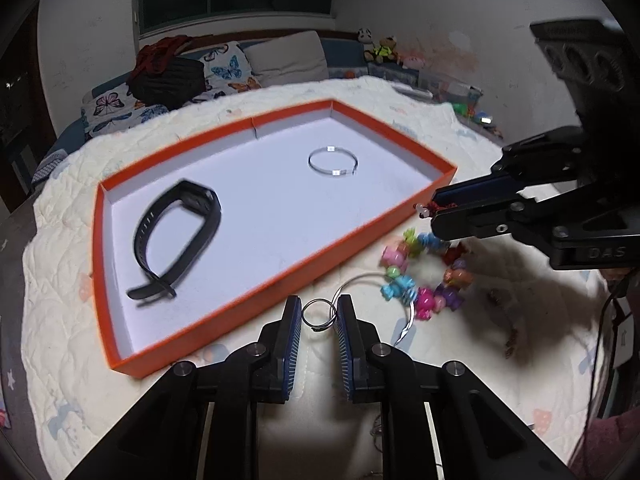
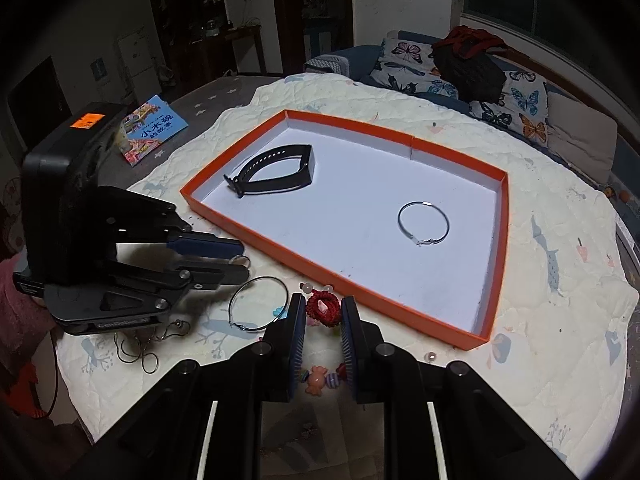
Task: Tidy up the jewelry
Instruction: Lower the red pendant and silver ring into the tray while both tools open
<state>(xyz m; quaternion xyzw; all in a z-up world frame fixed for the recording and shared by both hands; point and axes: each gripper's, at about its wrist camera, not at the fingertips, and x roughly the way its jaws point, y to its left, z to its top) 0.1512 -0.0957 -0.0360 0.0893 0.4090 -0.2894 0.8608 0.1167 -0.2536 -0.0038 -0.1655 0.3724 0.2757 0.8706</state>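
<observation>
An orange-rimmed tray (image 1: 280, 276) (image 2: 340, 280) with a white floor holds a black watch band (image 1: 176, 236) (image 2: 276, 176) and a thin silver bangle (image 1: 333, 161) (image 2: 424, 222). My left gripper (image 1: 319, 316) (image 2: 242, 258) is shut on a small silver ring (image 1: 316, 314) (image 2: 241, 259) just in front of the tray's near rim. My right gripper (image 2: 323, 312) (image 1: 434, 212) is shut on a red coiled bracelet (image 2: 322, 306) with white beads (image 1: 422, 210). A colourful bead bracelet (image 1: 424, 276) (image 2: 320, 380) and a large silver hoop (image 1: 380, 300) (image 2: 258, 304) lie on the quilt.
A thin chain necklace (image 2: 148, 344) lies on the white quilt (image 1: 240, 400) by the left gripper. A picture book (image 2: 154, 128) sits at the far left. A sofa with butterfly cushions (image 2: 460, 76) stands behind the table.
</observation>
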